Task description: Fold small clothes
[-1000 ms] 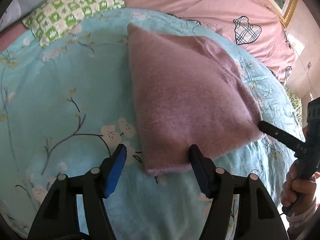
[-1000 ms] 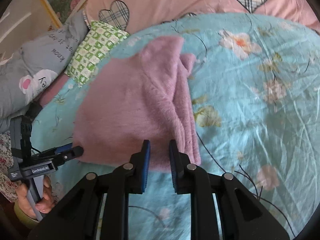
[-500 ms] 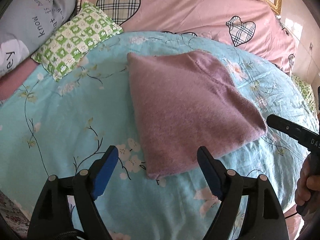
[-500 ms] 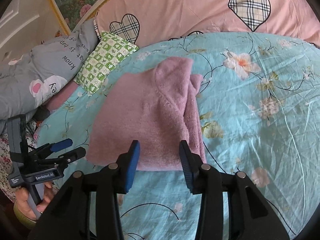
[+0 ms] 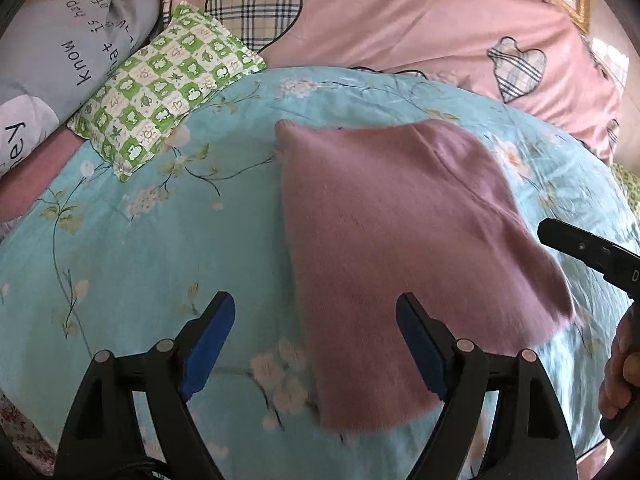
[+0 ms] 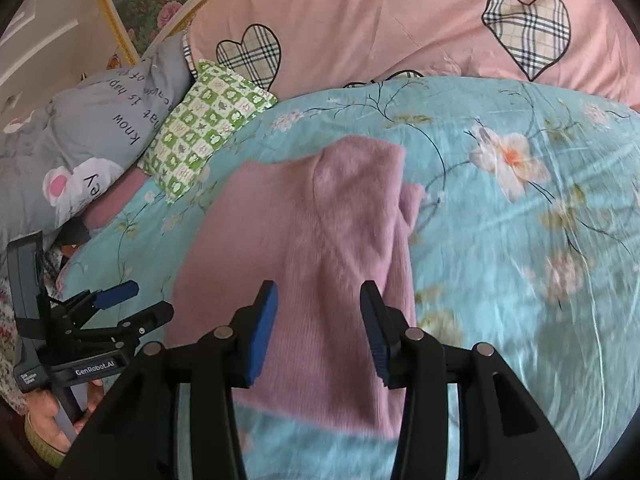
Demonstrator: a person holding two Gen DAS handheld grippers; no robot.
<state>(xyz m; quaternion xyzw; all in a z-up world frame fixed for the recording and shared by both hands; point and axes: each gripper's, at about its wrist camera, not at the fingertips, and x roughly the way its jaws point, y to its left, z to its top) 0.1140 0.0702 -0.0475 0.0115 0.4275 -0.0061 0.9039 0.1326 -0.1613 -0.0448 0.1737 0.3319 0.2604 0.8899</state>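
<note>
Here we hold both grippers above the bed [image 5: 120, 248], the left gripper [image 5: 316, 344] and the right gripper [image 6: 318, 316] each with fingers spread wide and grasping nothing. The folded pink garment [image 5: 400, 248] lies flat on the floral sheet, just beyond the fingertips.

The black left gripper [image 5: 316, 340] and black right gripper [image 6: 318, 320] hovered side by side, blue-padded jaws spread wide.
</note>
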